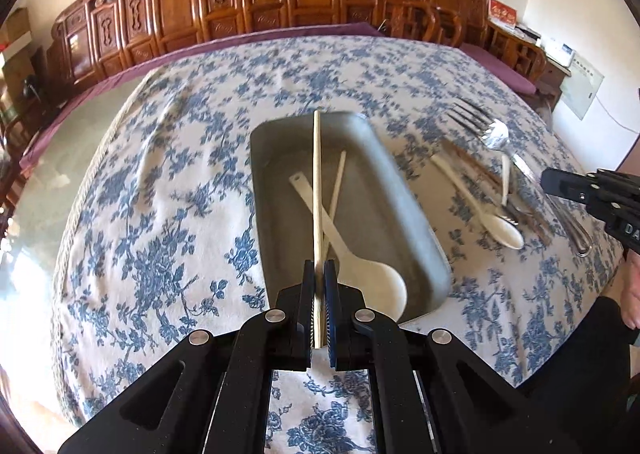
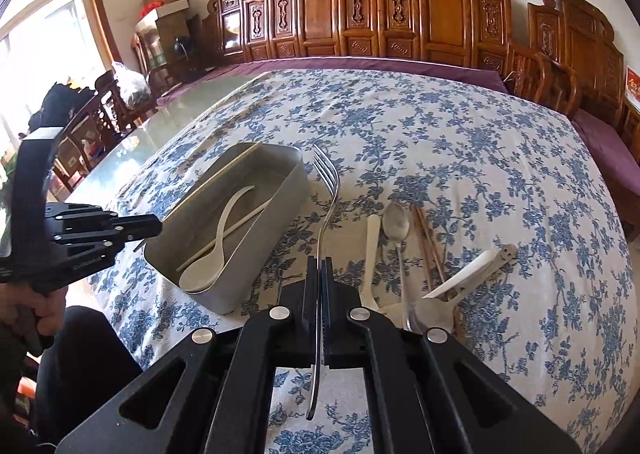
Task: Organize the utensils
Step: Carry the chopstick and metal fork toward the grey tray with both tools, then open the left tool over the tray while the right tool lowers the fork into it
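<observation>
**Depositing a Chopstick and a Fork in the Tin**

All positions are given relative to the grey metal tin [image 2: 256, 254] on the blue-flowered tablecloth [image 2: 460, 142] of the table.

**Left hand-held gripper.** The left hand-held gripper [image 1: 319, 274] is pinched tight on a pale chopstick [image 1: 317, 174], which points forward above the tin along its length. Judgement: lower the chopstick until it sits close over the tin floor, keep it parallel with the long walls, then release. A drop from height risks a bounce over the rim. The far tip appears to reach the tin's far wall, so a slight pull toward the near end is advisable first.

**Right hand-held gripper.** The right hand-held gripper [image 2: 320, 274] is clamped on the handle of a steel fork [image 2: 326, 190], just right of the tin, tines pointing away. Judgement: hold it clear until the left tool leaves the tin; the two would otherwise crowd the opening.

**Count, inside the tin:**
- white spoon [image 2: 212, 250]: one
- loose pale chopstick [image 2: 232, 226]: one

**Count, right of the tin, on the cloth:**
- white plastic spoons [image 2: 372, 238]: two visible; a third white piece near the gripper cannot be identified
- steel spoon [image 2: 396, 222]: one
- dark chopsticks [image 2: 426, 242]: apparently one pair
- second steel fork [image 1: 472, 122]: one, seen in the left wrist view
</observation>
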